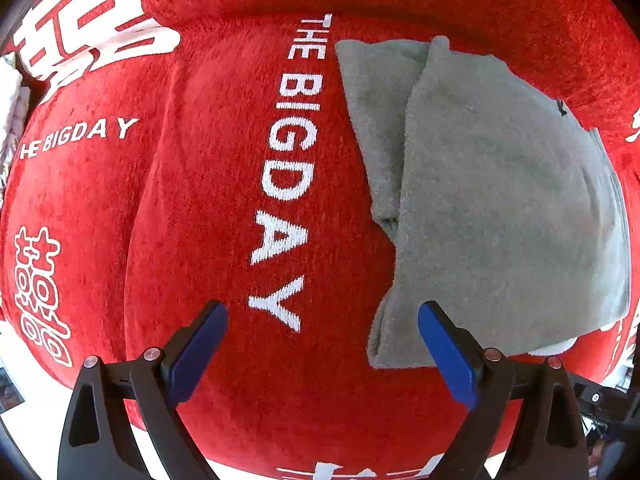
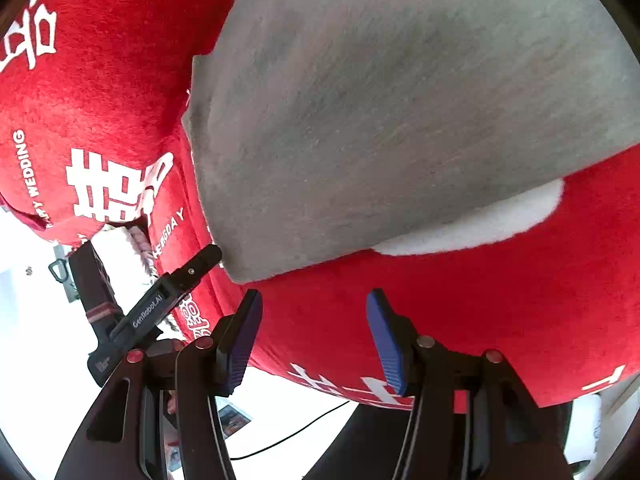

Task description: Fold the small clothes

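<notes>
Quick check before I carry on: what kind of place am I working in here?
Probably a home, a sofa or bed by the look of it. A plush red cover printed THE BIG DAY and HAPPY WEDDING lies over padded bulges, the folded grey cloth rests on it, and pale floor shows beyond its edge.

1. A red plush cover [image 1: 224, 360] printed with white lettering spreads over the supporting surface.
2. A folded grey garment [image 1: 500, 208] lies flat directly on it, toward its right side.
</notes>
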Demonstrator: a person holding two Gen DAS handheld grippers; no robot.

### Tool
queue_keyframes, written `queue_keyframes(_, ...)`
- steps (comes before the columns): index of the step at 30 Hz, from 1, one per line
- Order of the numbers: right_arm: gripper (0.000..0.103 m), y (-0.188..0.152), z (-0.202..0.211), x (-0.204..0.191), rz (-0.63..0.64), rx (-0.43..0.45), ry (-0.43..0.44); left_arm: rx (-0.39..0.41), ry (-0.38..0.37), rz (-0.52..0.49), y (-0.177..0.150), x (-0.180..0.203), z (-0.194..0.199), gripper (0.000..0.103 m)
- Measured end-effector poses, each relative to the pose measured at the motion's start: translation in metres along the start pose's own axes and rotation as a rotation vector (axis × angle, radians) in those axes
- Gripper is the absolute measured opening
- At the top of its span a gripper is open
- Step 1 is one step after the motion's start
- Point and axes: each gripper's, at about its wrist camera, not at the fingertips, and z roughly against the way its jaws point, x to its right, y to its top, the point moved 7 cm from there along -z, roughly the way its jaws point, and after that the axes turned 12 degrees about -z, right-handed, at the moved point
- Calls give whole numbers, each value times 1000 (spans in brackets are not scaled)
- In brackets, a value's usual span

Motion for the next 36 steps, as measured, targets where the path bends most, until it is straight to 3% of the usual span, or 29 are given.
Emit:
queue_keyframes(10, 59, 7, -9, -1, -46, 6, 33, -6, -7, -4, 3, -11, -7, 97)
queue_keyframes(23, 59, 1, -29, -13, -86, 0, 138, -8, -60, 25, 8, -24, -16, 97)
queue_keyframes(27, 59, 0, -33, -14, -109, 18, 187, 23, -67, 38, 12, -30, -14, 97)
queue_keyframes(30, 70, 0, -37, -15, -131, 20, 231, 37, -82, 32, 15, -31, -12, 97)
queue_keyframes(36, 72, 9, -37, -22, -171, 66, 311, 67, -201, 79, 29, -31, -7, 97)
